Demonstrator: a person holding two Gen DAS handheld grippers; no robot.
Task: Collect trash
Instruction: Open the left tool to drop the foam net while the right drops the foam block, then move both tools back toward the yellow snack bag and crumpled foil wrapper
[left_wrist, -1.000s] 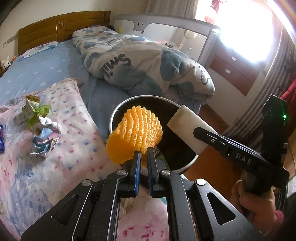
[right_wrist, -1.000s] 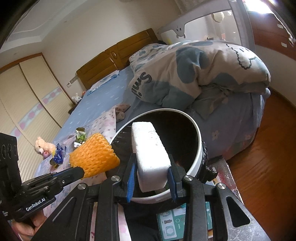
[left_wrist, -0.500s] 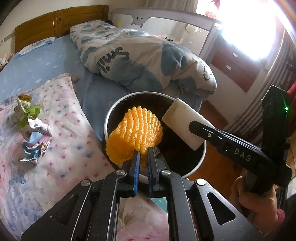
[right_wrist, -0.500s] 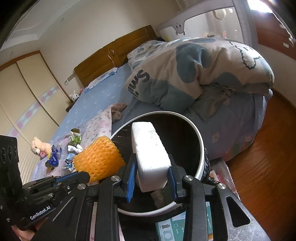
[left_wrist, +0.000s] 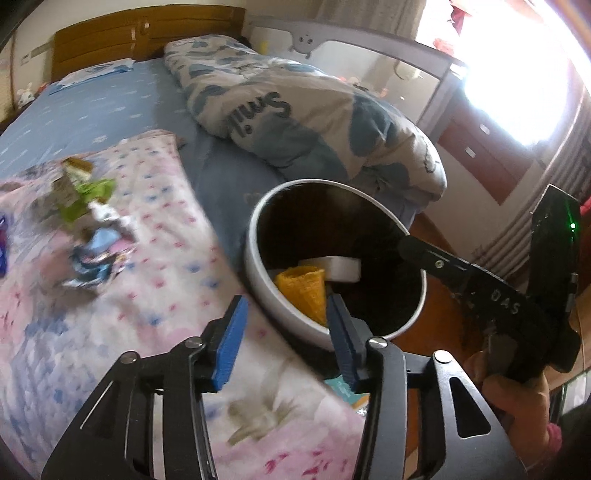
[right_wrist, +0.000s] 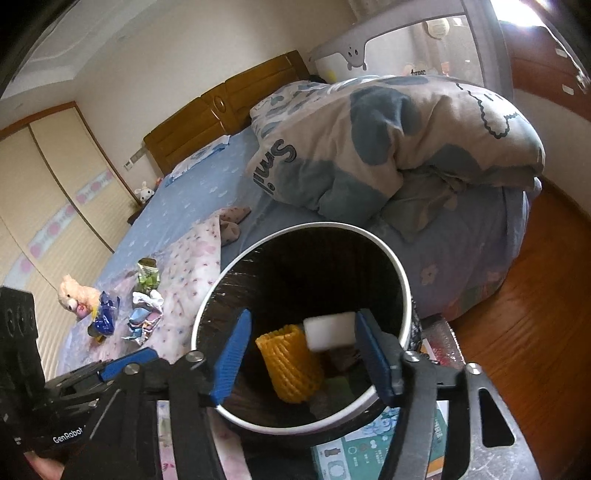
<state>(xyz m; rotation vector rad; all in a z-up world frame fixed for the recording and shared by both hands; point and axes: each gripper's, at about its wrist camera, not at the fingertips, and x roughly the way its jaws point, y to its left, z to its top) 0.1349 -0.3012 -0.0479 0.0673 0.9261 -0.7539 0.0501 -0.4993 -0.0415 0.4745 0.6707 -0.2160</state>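
My left gripper (left_wrist: 284, 328) and right gripper (right_wrist: 301, 354) just opened, empty, over the bin (right_wrist: 400, 273) at the bed's (left_wrist: 110, 110) edge, orange net (right_wrist: 291, 363) and foam block (right_wrist: 328, 330) inside, wrappers (left_wrist: 92, 236) on the floral blanket (left_wrist: 166, 295), wood floor (right_wrist: 535, 295) right.

Trash bin (right_wrist: 400, 273): floor of the bin dark, contents under the orange foam net (right_wrist: 290, 363) not readable. White foam block (right_wrist: 328, 330) blurred, edges smeared; its far end hidden behind the right gripper's pad.

Beside the bin on the bed, crumpled wrappers (left_wrist: 92, 229) motion-blurred, print unreadable.

Below the bin, a printed box (right_wrist: 369, 443) half covered by gripper frames.

Hand (left_wrist: 517, 402) on the right gripper cut by the picture's edge.
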